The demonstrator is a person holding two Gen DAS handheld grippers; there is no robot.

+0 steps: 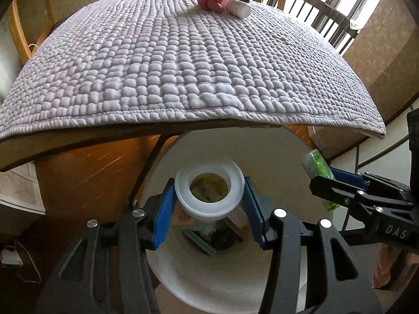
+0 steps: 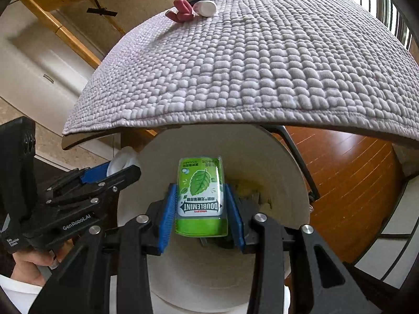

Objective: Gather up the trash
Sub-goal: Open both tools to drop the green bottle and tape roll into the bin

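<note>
My left gripper [image 1: 209,196] is shut on a white plastic cup [image 1: 209,192], mouth toward the camera, held over the open white trash bin [image 1: 277,157]. My right gripper [image 2: 200,201] is shut on a green Doublemint gum bottle [image 2: 200,196], also above the bin [image 2: 285,172]. In the left wrist view the right gripper [image 1: 320,180] shows at the right with the green bottle [image 1: 315,164]. The left gripper [image 2: 115,170] shows at the left in the right wrist view, with the cup [image 2: 123,161] in it. Scraps lie at the bin's bottom.
A table under a quilted grey cloth [image 1: 183,65] overhangs the bin's far side. At its far end lie a pink object [image 1: 212,0] and a white-capped bottle [image 1: 237,7]. Black table legs [image 2: 298,162] stand beside the bin on a wooden floor [image 2: 353,183]. A hand [image 2: 28,264] holds the left gripper.
</note>
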